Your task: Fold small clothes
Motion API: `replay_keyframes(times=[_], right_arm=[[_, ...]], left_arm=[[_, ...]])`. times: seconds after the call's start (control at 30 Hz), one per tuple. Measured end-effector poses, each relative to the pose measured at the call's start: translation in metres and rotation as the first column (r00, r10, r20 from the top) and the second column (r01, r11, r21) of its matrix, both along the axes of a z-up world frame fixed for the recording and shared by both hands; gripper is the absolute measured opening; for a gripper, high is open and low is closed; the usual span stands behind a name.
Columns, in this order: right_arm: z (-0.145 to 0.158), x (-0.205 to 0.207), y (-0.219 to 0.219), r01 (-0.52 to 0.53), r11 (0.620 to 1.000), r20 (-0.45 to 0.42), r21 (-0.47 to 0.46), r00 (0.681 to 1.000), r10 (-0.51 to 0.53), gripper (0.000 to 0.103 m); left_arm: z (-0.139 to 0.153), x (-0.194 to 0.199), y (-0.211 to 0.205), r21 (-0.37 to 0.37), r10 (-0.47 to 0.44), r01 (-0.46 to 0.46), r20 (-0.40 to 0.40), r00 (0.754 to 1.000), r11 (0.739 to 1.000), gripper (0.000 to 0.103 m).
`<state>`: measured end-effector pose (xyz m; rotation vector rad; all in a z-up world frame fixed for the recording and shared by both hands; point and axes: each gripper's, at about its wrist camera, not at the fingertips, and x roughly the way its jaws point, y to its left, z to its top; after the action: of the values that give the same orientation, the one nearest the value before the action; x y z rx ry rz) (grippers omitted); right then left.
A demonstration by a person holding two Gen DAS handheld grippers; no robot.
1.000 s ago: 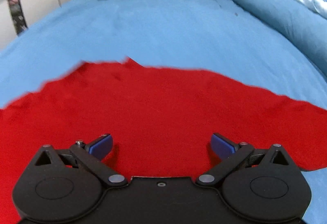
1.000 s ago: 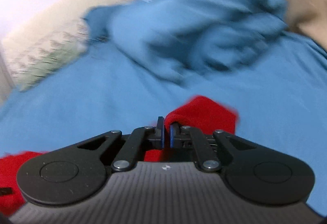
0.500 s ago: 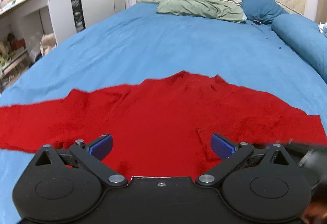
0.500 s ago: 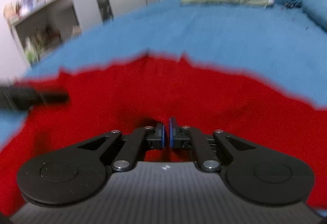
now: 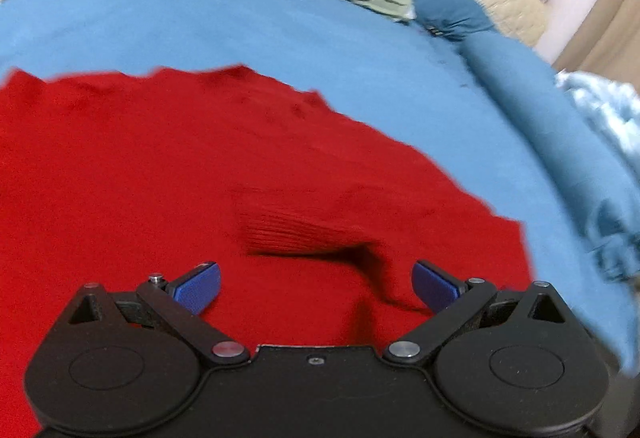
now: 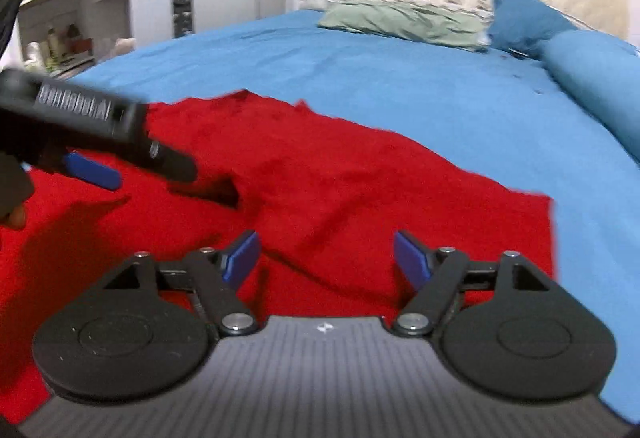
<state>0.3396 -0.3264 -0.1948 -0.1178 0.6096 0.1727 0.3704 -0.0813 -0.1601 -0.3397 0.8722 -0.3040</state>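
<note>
A red knit sweater [image 5: 160, 166] lies spread on the blue bedsheet [image 5: 240, 26]. One sleeve is folded in over the body, its ribbed cuff [image 5: 288, 230] lying in front of my left gripper. My left gripper [image 5: 316, 288] is open and empty just above the sweater. My right gripper [image 6: 326, 258] is open and empty over the sweater's [image 6: 340, 182] right part. The left gripper [image 6: 104, 154] also shows in the right wrist view at the left, hovering over the sweater.
A green pillow [image 6: 404, 22], a dark blue pillow [image 6: 524, 18] and a blue bolster [image 6: 600, 78] lie at the bed's head and right side. A light blue blanket [image 5: 608, 118] is bunched at the right. White shelves [image 6: 80, 22] stand left of the bed.
My right gripper carried the sleeve leftward over the sweater's body, then opened and let it go. My left gripper stayed open and turned to the right.
</note>
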Motion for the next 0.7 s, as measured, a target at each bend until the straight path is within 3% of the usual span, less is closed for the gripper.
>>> replay_keyframes(times=[0.1, 0.23, 0.3, 0.37, 0.43, 0.53, 0.7], right_arm=[[-0.004, -0.015, -0.016, 0.067, 0.997, -0.012, 0.044, 0.998, -0.066, 0.090], [-0.003, -0.024, -0.029, 0.113, 0.990, -0.016, 0.083, 0.994, -0.112, 0.090], [-0.005, -0.026, -0.031, 0.121, 0.989, -0.017, 0.080, 0.993, -0.120, 0.090], [-0.005, -0.025, -0.031, 0.132, 0.988, -0.015, 0.078, 0.991, -0.131, 0.090], [-0.005, -0.024, -0.032, 0.142, 0.987, -0.015, 0.079, 0.990, -0.141, 0.090], [-0.007, -0.024, -0.035, 0.159, 0.983, -0.022, 0.086, 0.987, -0.158, 0.090], [-0.008, -0.024, -0.041, 0.185, 0.976, -0.033, 0.113, 0.983, -0.183, 0.090]], left_arm=[[-0.002, 0.010, -0.012, -0.075, 0.030, -0.031, -0.020, 0.999, 0.997, 0.099], [-0.008, 0.025, -0.021, -0.136, 0.060, -0.071, -0.082, 0.995, 0.988, 0.084], [-0.012, 0.030, -0.025, -0.116, 0.100, -0.110, -0.090, 0.991, 0.987, 0.076], [-0.016, 0.031, -0.025, -0.078, 0.147, -0.154, -0.080, 0.986, 0.985, 0.055], [-0.020, 0.033, -0.020, -0.073, 0.191, -0.196, -0.075, 0.979, 0.978, 0.045], [-0.019, 0.031, -0.006, -0.083, 0.245, -0.250, -0.075, 0.967, 0.965, 0.037], [-0.021, 0.019, 0.011, -0.057, 0.287, -0.290, -0.064, 0.956, 0.955, 0.034]])
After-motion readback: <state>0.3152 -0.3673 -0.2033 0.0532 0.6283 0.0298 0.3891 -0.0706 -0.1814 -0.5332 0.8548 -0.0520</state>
